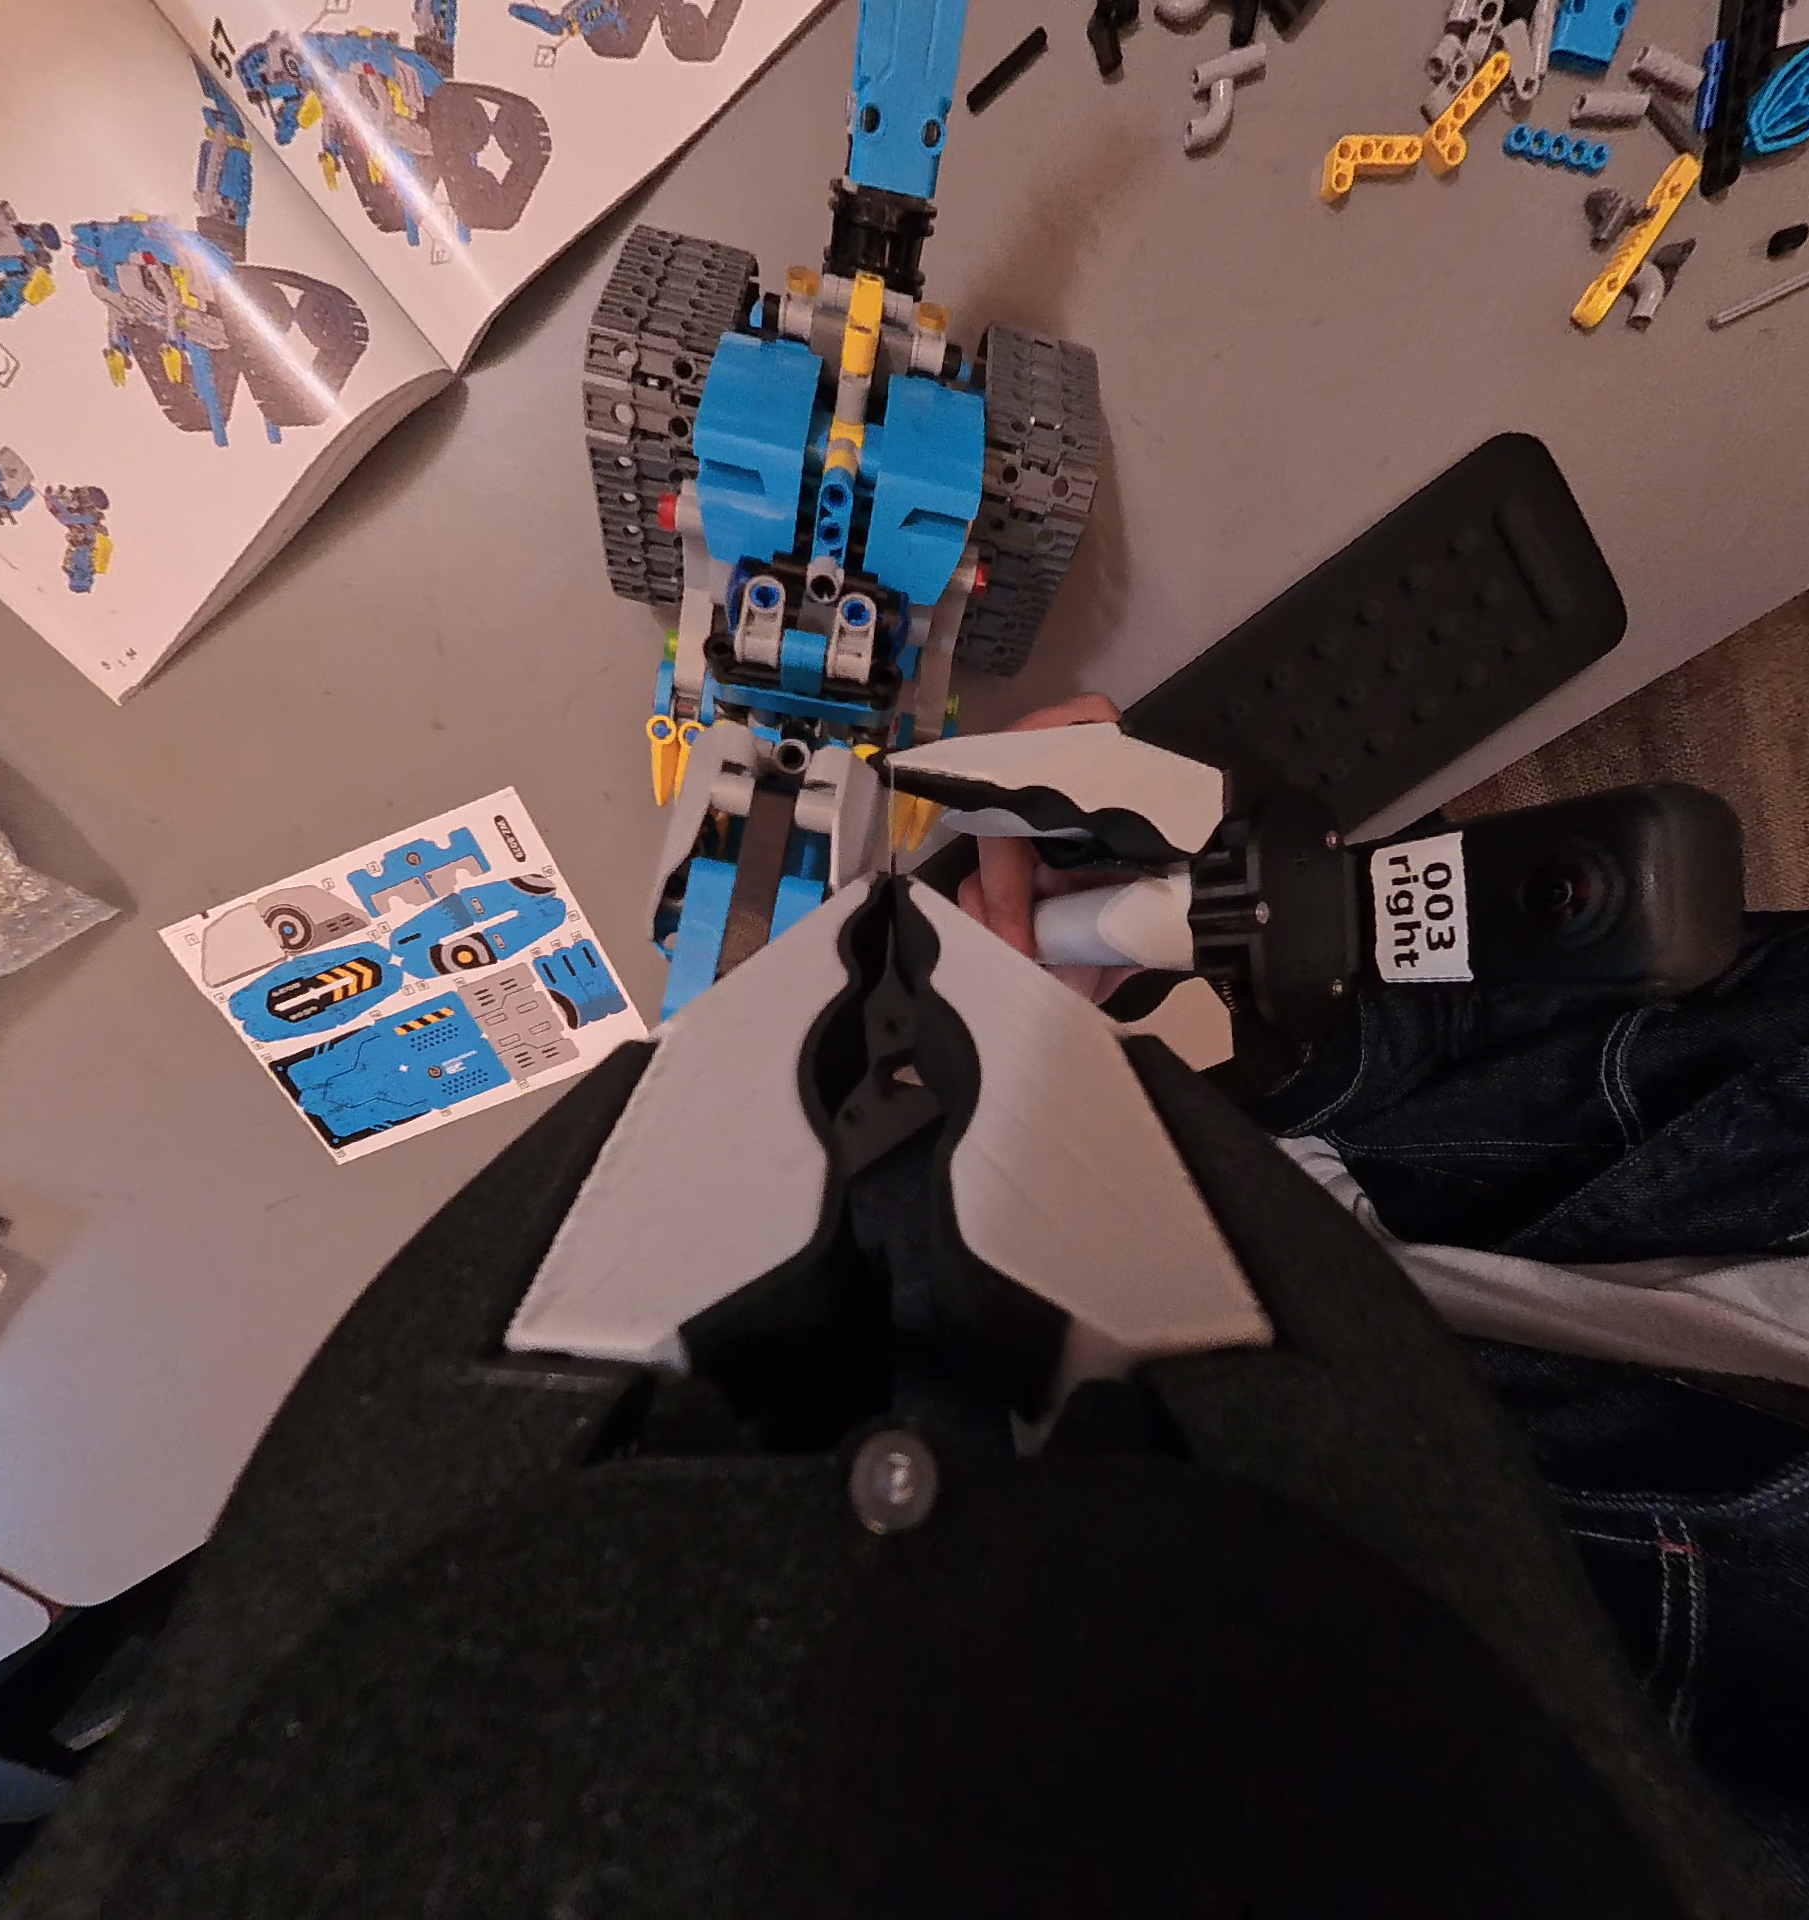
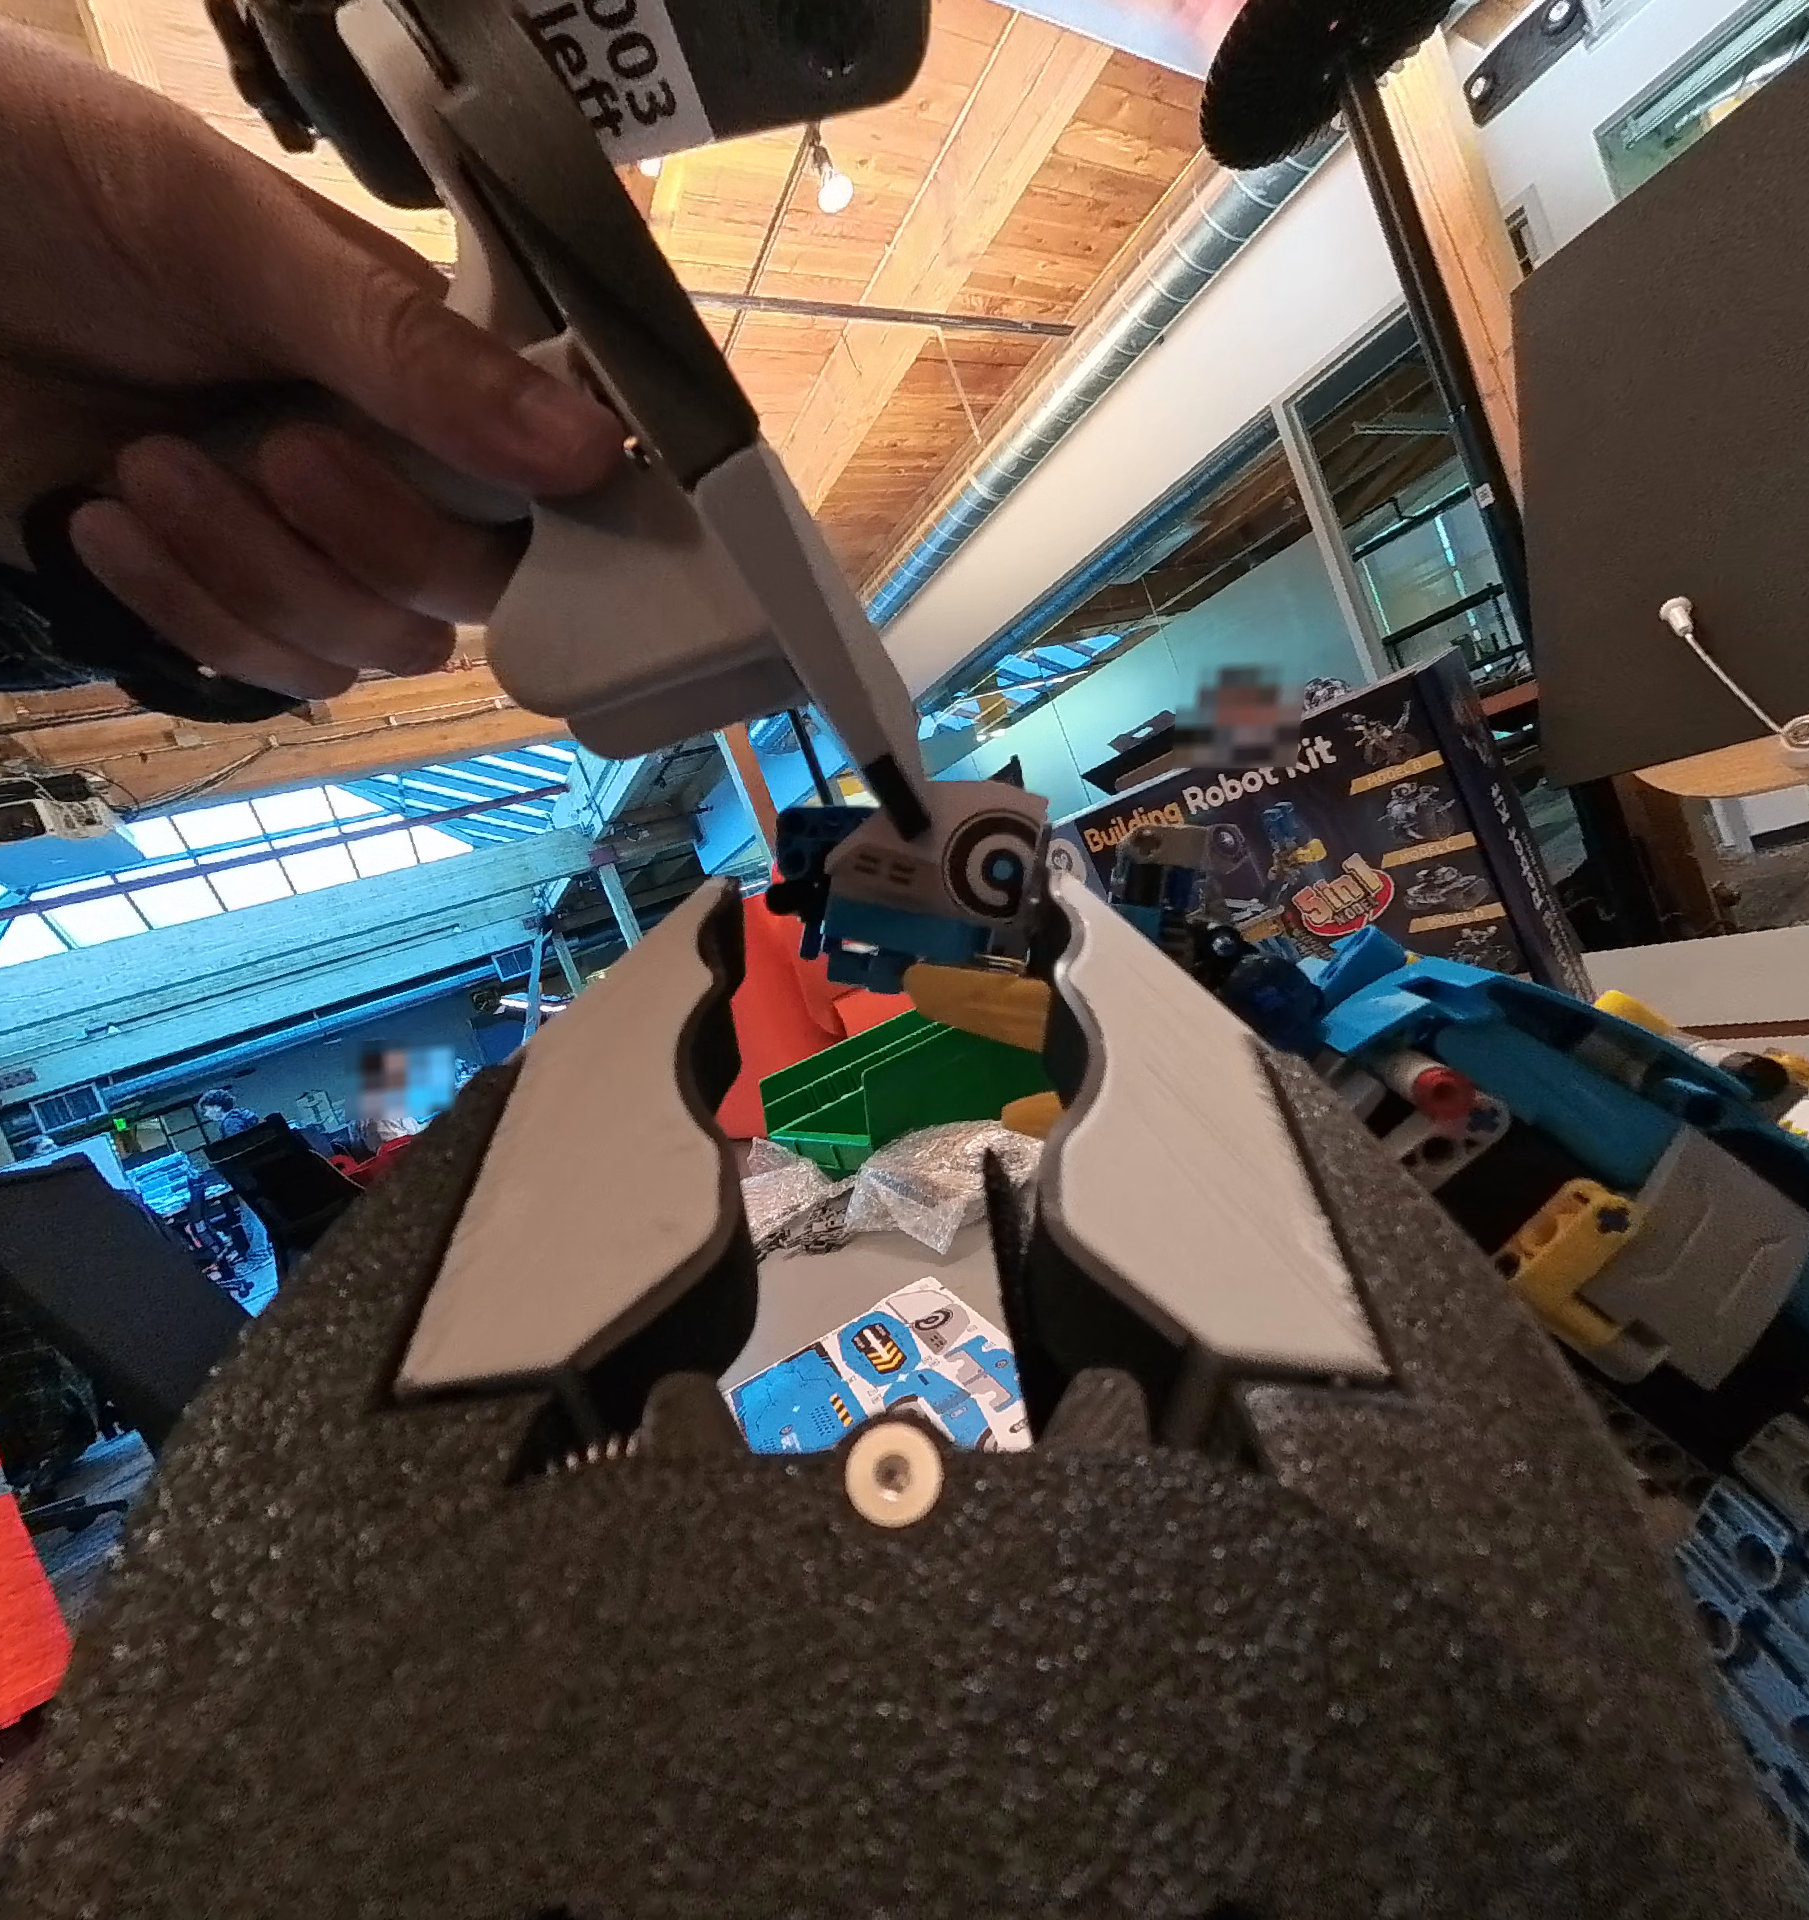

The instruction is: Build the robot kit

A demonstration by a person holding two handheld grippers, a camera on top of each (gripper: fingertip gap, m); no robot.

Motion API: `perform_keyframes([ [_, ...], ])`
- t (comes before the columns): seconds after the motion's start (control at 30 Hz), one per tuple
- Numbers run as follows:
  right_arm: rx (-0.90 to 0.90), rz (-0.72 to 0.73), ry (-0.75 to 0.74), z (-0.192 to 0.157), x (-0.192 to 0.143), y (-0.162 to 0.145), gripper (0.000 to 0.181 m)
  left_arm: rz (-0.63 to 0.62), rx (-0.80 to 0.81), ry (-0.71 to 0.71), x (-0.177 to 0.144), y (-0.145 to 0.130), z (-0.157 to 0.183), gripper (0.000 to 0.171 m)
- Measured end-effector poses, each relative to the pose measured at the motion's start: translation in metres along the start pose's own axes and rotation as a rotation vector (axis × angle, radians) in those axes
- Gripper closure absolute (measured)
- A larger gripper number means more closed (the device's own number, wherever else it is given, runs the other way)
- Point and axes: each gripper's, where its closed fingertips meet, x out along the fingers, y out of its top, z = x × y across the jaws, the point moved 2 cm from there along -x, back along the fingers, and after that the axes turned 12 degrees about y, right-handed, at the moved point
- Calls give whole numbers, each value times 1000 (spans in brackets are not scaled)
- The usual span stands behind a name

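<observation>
Left wrist view, upper left: open manual [image 1: 204, 312] on the grey table [image 1: 412, 644], with a sticker sheet [image 1: 401, 966] below it in blue, grey and black.

Centre: model [image 1: 838, 468], a blue brick-built vehicle with grey tracks on both sides, yellow pins and claws, and a blue boom running to the top edge. Lies lengthwise, its near end just beyond the left gripper [image 1: 892, 883].

Left gripper's fingers together, tips meeting in a point; cannot tell whether anything thin is pinched.

Right of centre: right gripper [image 2: 889, 904] coming in from the right edge, held in a hand [image 1: 1004, 904], with a black pad [image 1: 1399, 644] behind. Upper right: loose parts [image 1: 1451, 135] in yellow, grey and blue.

Right wrist view, upper left: other hand [image 2: 256, 468] wrapped round the left gripper's handle, which slants down to the centre. Black tip set on the model's grey panel [image 2: 931, 862], which bears a spiral sticker.

Right gripper's 2 fingers apart, that panel between the tips, closer to the right one. Green bin [image 2: 879, 1101] beyond, kit box [image 2: 1347, 831] at right.
</observation>
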Motion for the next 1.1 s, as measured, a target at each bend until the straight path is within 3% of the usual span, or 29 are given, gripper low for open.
perform_keyframes([
  [0.7, -24, 7, -27, 2, -3, 2, 126, 1, -11, -2, 2, -1, 0, 171],
  [0.87, -66, 36, -44, -1, -11, 12, 139, 4, -12, 2, 2, -1, -1, 171],
  [1.1, -37, -22, -27, -2, -8, 3, 141, 7, -12, 3, 1, -1, 0, 171],
])
